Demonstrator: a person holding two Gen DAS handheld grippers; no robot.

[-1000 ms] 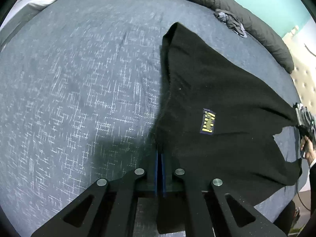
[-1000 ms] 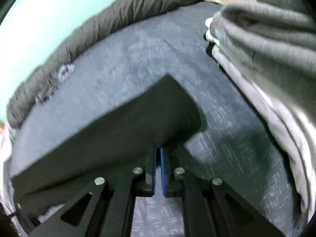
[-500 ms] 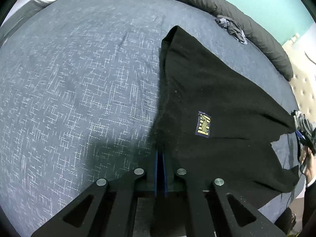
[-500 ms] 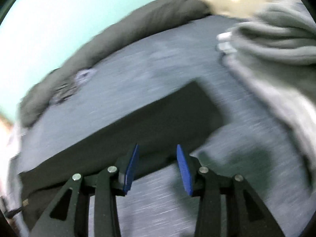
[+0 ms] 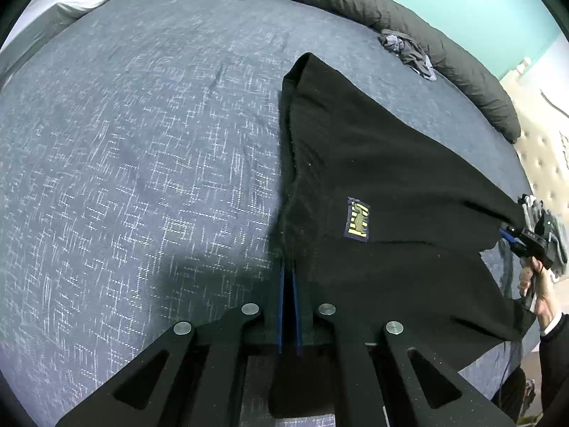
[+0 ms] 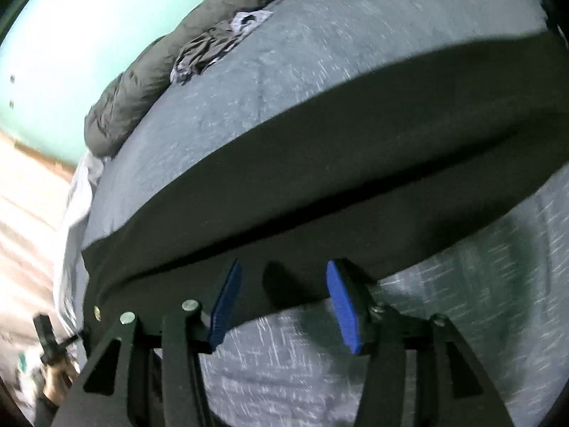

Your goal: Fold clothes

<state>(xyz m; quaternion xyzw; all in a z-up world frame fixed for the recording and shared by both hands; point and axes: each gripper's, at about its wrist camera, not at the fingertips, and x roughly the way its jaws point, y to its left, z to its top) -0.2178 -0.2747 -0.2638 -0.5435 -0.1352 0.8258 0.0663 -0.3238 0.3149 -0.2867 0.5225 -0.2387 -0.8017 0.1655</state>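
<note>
Your garment (image 5: 391, 185) lies spread on the bed (image 5: 142, 149), right of centre in the left wrist view. Rolled duvet (image 5: 409, 25) runs along the far edge behind it, small crumpled cloth (image 5: 409, 49) against that duvet.

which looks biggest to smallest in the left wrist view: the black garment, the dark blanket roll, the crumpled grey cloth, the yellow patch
1. black garment
2. dark blanket roll, though it lies farther from the camera, so its true size is unsure
3. crumpled grey cloth
4. yellow patch

Left gripper (image 5: 288, 281) clamped shut, right gripper (image 6: 282, 284) parted
</note>
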